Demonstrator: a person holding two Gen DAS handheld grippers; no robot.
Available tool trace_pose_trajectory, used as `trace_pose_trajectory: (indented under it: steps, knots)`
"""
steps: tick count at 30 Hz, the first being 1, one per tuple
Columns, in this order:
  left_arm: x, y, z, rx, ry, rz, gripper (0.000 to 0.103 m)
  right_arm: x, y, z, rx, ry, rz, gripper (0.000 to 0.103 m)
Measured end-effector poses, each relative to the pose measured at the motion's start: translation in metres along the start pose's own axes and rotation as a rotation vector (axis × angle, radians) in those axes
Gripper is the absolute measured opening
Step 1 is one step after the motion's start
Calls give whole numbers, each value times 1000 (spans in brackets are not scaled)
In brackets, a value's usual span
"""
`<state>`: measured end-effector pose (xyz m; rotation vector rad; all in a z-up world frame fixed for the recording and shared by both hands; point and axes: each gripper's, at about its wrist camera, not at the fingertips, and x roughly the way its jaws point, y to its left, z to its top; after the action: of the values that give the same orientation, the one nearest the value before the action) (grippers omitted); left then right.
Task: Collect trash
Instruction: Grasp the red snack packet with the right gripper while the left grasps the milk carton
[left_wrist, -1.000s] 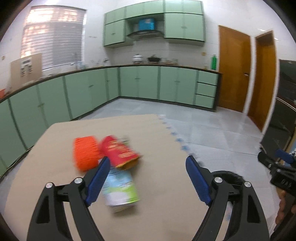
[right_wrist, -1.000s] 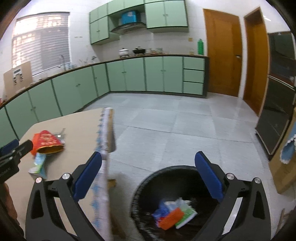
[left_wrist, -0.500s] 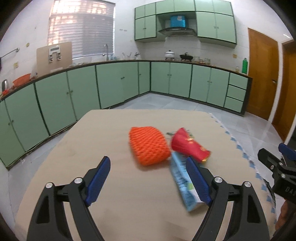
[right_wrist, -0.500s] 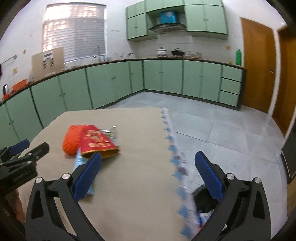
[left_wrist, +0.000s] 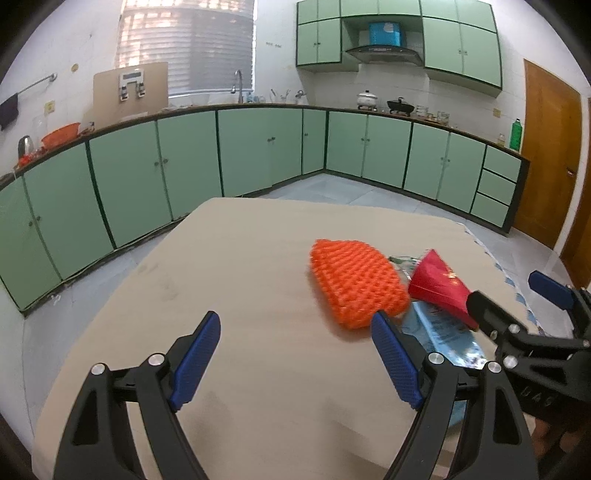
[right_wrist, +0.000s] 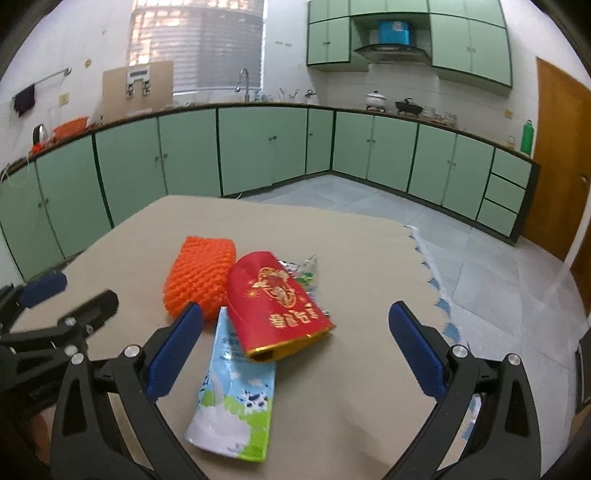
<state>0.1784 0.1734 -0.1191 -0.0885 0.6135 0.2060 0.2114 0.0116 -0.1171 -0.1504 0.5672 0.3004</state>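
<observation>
Both grippers hang over the beige table with jaws spread wide and nothing between them: left gripper, right gripper. The trash lies bunched mid-table: orange foam net, red packet overlapping a blue milk pouch. Bare tabletop surrounds them; the right edge drops to tiled floor

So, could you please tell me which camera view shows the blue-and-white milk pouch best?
The right wrist view: the milk pouch lies nearly whole, only its top tucked under the red packet. In the left wrist view the left gripper hides most of it.
</observation>
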Motion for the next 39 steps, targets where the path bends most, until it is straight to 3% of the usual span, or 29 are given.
trace_pose_trajectory:
  steps: [13, 21, 30, 39]
  knots:
    - [16, 25, -4, -33, 34, 41, 82, 29, -5, 0, -12, 79, 43, 95]
    - [18, 26, -4, -37, 36, 34, 82, 44, -2, -2, -36, 161, 93, 67]
    - [19, 27, -3, -39, 35, 28, 82, 34, -5, -1, -32, 139, 150, 41]
    - [17, 14, -5, -24, 34, 6, 82, 11, -35, -2, 67, 111, 172, 36]
